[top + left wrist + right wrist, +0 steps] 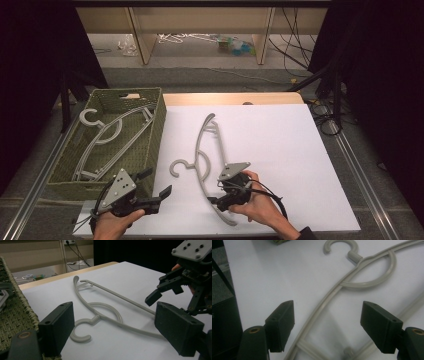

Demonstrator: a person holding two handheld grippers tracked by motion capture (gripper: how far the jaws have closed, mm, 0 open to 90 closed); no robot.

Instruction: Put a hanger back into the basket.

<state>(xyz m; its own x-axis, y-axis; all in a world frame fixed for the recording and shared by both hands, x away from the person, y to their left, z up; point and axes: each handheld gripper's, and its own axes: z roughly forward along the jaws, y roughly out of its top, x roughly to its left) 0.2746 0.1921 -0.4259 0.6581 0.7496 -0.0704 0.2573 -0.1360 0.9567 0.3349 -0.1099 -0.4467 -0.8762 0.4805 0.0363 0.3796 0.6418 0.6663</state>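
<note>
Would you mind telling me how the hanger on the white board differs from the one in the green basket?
The hanger on the board lies flat on the white board, between the open jaws of the right gripper; the hanger in the basket rests inside the woven green basket, away from both grippers. The board hanger's hook points toward the basket; the basket hanger's hook lies toward the far end. Both are pale grey plastic.

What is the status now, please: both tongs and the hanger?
Left tongs open, beside basket. Right tongs open, over hanger lying flat on white sheet. Nothing in the way.
</note>
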